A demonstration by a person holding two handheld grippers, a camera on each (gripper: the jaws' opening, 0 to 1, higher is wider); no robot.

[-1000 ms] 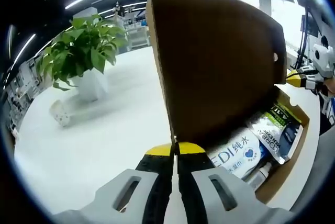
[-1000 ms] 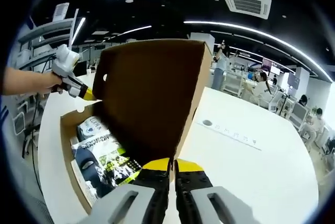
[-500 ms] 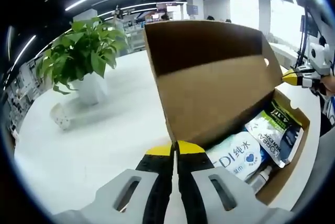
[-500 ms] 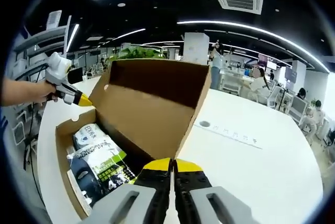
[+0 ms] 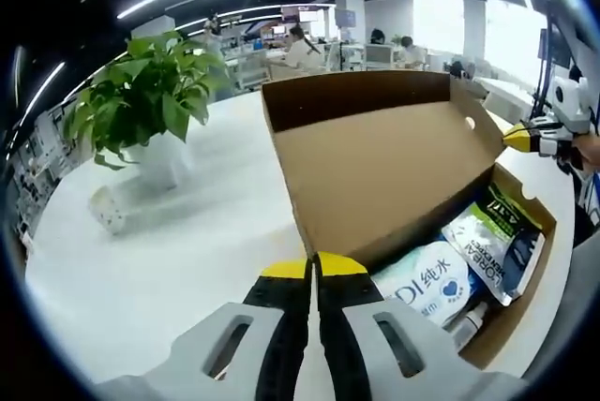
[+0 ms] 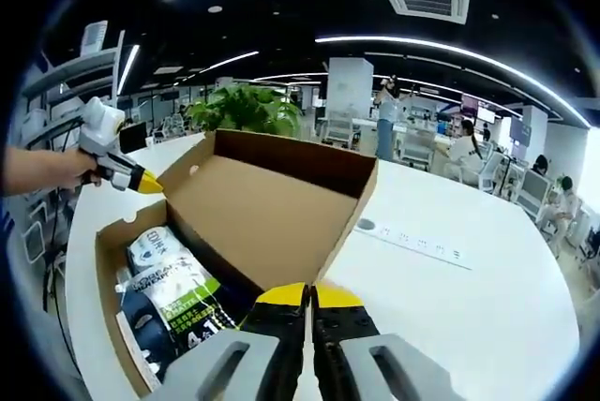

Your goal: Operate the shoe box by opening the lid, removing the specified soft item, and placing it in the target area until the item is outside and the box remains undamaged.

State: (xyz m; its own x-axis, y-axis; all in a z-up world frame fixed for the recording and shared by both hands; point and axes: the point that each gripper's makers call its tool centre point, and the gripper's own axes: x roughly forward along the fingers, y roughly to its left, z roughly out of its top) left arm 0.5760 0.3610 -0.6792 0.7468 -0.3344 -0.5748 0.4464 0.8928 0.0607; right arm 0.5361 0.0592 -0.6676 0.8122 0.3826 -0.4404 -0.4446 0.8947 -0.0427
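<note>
White table (image 5: 169,260) in an open-plan office, strip lights overhead, people at desks far back.

Shoe box (image 5: 511,303), brown cardboard, sits on the table with its lid (image 5: 375,167) swung open and tipped back past upright; lid's inner face is up, hinged along the box's far long side. Box's long axis runs from one gripper to the other, each gripper at a short end of the lid.

Left gripper (image 5: 313,268): yellow-tipped jaws together, pinching the near corner edge of the lid. Right gripper (image 6: 309,294): jaws together likewise, clamped on the lid's opposite corner edge. In the left gripper view the right gripper shows at the lid's far end, its yellow tip touching the lid's edge, a hand behind it; the right gripper view shows the left one the same way.

Contents, lying flat and side by side, packed close:
- white soft pack (image 5: 433,279) with blue lettering and a blue heart, nearest the left gripper; long axis cannot tell
- white-and-green pouch (image 5: 495,242) beside it, lengthwise across the box
- dark-and-green pouch (image 6: 183,312) with "4 in 1" print, nearer the right gripper
- small white bottle tip (image 5: 472,305) against the box's front wall

All items inside the box.

Potted green plant (image 5: 141,92) in a white pot, well apart from the box; small white cup (image 5: 108,204) tipped beside it.
</note>
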